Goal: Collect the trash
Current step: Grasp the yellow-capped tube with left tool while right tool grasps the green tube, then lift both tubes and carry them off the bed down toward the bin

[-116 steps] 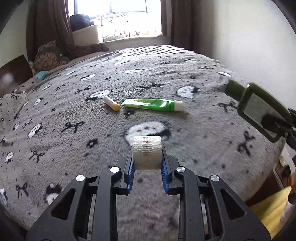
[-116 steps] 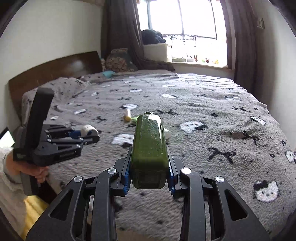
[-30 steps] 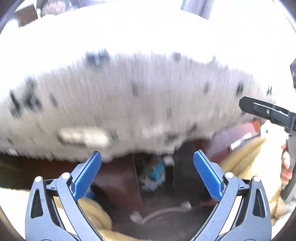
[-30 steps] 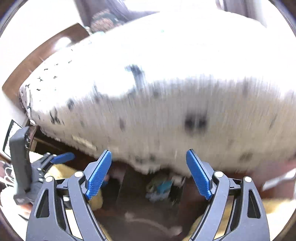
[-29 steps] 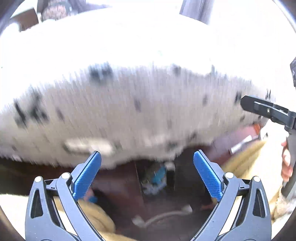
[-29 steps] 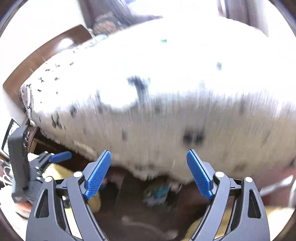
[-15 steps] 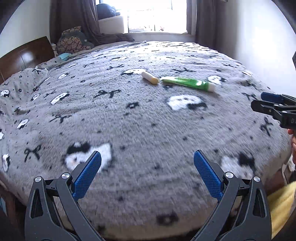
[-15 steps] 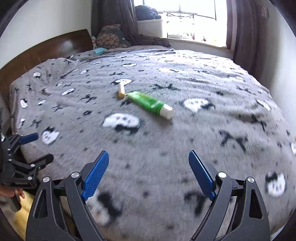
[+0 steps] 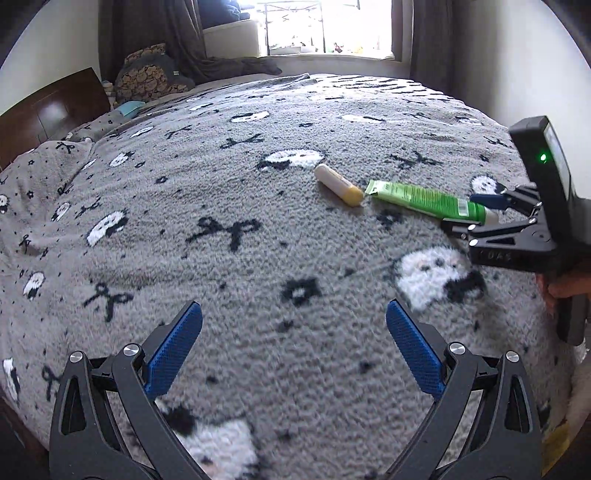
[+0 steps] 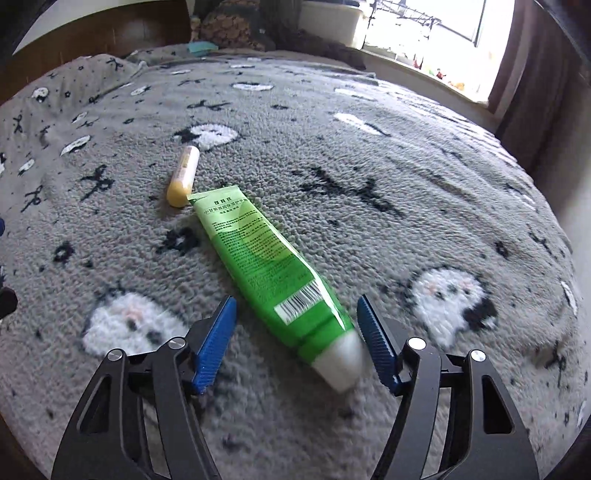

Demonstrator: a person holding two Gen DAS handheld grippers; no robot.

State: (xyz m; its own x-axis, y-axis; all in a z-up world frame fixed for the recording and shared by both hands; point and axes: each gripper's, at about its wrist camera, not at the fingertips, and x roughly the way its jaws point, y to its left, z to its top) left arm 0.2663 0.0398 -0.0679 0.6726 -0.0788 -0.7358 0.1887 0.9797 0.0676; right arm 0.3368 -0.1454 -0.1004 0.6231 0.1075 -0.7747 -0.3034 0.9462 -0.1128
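Lying flat on the bed: a bright green squeeze tube [image 10: 266,258] with a white cap [image 10: 341,363], cap end pointing toward the right gripper [image 10: 297,338]. Printed on the tube's back: a few lines of Chinese characters as a heading, a block of fine white text too small to read, and a black-and-white barcode near the cap end. No brand name legible. Touching or almost touching the tube's flat crimped end: a small cream-coloured stick with a yellow end [image 10: 183,175], angled away from it; no writing readable on it.

Right gripper's blue ribbed fingers [image 10: 216,343] apart, one on each side of the tube's cap end, having just been closing; cap close beside the right-hand pad, contact not certain, left-hand pad clearly off the tube. Seen from the left wrist camera as a black frame [image 9: 517,236] with a green light, held by a hand [image 9: 567,286], fingertips at the tube's [image 9: 424,201] cap end.

Left gripper [image 9: 293,354] hovering above bare blanket nearer the bed's edge, blue fingers [image 9: 173,349] spread wide, nothing between them, well apart from the stick [image 9: 338,184].

Beneath everything: a fluffy grey blanket [image 9: 229,295] patterned with black bows and white cat faces. Beyond: a dark wooden headboard [image 9: 48,110], a patterned cushion [image 9: 147,79], dark curtains and a bright window [image 9: 325,26].
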